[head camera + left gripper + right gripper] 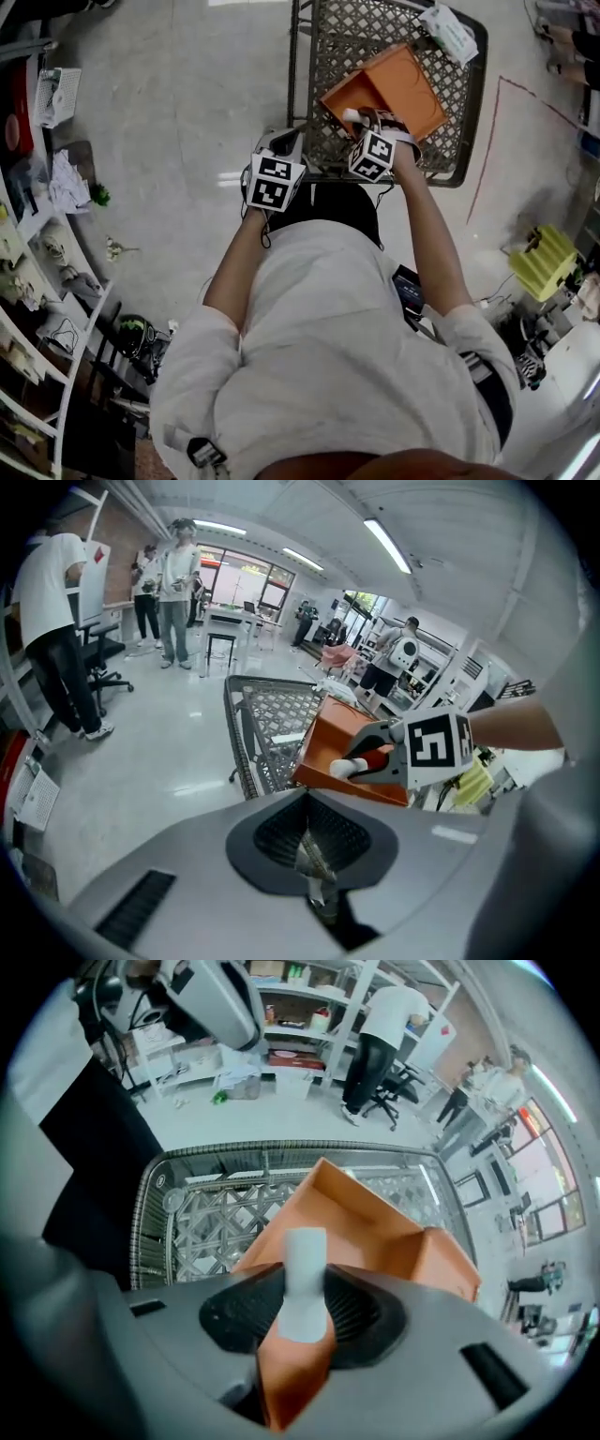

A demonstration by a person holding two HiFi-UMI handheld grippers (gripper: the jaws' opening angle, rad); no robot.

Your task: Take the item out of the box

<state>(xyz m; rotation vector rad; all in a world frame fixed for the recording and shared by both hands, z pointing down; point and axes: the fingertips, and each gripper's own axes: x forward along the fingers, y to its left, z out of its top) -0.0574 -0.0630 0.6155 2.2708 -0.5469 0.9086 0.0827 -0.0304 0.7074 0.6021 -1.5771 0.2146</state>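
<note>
A person is standing over a wire basket, working a gripper in each hand; the step in hand, as I judge it, is lifting the item clear of the box. The right gripper is pointing steeply down at the near corner of the orange box, which is lying tilted inside the basket; its jaws are standing fairly wide and pressing on a white item, a short pale cylinder with a narrow waist; the item is sitting right at the box's corner, not yet clear of it. The cardboard edge is running down into the same gap; whether the pads are pinching it too, I cannot tell. The left gripper is hovering just outside the basket's near rim, apart from the box; its jaws are drawn together on a thin crumpled scrap of unclear make.

The next move is probably calling for a straight upward pull by the right hand; the left gripper may be needed to pin the box down.

The right gripper view is showing the grip itself; the left gripper view is adding a red patch behind the item's white end, possibly part of the item; only the head view is showing both grippers together, plus a white packet at the basket's far corner.
</note>
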